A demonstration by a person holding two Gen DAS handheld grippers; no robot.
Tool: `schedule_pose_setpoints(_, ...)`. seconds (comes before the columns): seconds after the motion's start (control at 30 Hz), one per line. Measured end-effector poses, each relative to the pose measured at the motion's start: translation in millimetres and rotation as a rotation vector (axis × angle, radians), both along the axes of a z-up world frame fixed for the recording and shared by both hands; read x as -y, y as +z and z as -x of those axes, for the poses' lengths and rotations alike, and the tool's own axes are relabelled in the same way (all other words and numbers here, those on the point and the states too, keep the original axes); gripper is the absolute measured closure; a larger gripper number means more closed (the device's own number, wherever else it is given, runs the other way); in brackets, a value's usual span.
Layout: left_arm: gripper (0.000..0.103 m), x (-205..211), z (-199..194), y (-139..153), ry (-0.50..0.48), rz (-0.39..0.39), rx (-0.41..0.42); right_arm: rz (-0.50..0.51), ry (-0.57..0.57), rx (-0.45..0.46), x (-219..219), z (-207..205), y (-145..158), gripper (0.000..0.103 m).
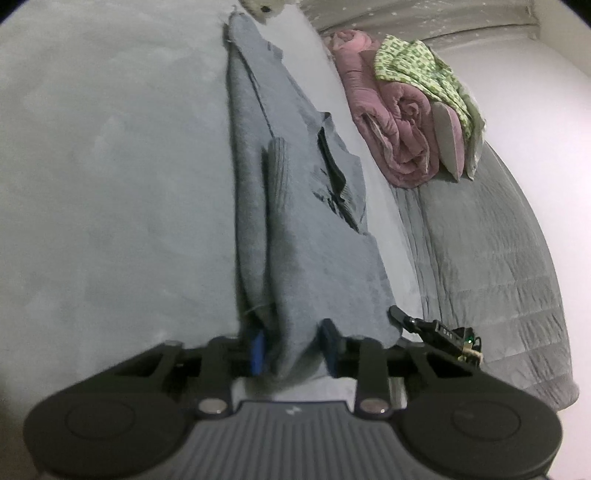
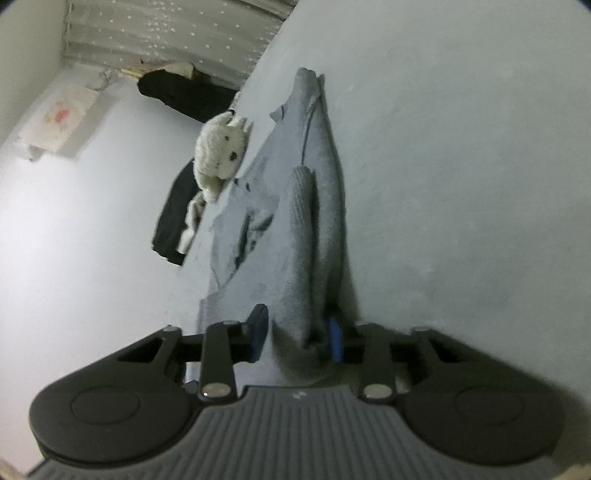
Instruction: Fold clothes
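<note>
A grey sweater (image 1: 295, 192) lies stretched lengthwise on a pale bed sheet (image 1: 110, 166), with its sleeves folded over the body and a dark collar opening showing. My left gripper (image 1: 295, 349) is shut on one end of the garment, its blue pads (image 1: 257, 350) pinching bunched cloth. In the right wrist view the same grey sweater (image 2: 314, 221) runs away from the camera, and my right gripper (image 2: 297, 338) is shut on its other end, cloth gathered between the blue pads (image 2: 334, 339).
A rolled pink quilt (image 1: 395, 125) with a green patterned cloth (image 1: 424, 70) on top sits beside a grey quilted blanket (image 1: 491, 258). A white plush toy (image 2: 221, 155) and a dark garment (image 2: 177, 218) lie at the bed's edge. A curtain (image 2: 166, 33) hangs behind.
</note>
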State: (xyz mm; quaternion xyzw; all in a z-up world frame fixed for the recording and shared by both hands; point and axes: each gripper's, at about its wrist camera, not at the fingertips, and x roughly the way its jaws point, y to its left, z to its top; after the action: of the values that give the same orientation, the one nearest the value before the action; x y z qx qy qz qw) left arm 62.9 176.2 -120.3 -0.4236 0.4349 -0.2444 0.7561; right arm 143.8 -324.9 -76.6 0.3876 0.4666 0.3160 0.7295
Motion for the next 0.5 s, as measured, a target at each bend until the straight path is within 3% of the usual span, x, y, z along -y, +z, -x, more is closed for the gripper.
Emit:
schedule_pose_setpoints(0.07,0.087,-1.0,3.1,1.2,0.032,0.026,-0.009,0.001,-0.020,-0.017,1.0,-0.3,-3.6,0.087)
schedule_pose_setpoints(0.5,0.091,-8.8,26.3,9.7,0.228,0.184,-0.069,-0.086,-0.116,-0.048,-6.5,22.0,25.0,0.089)
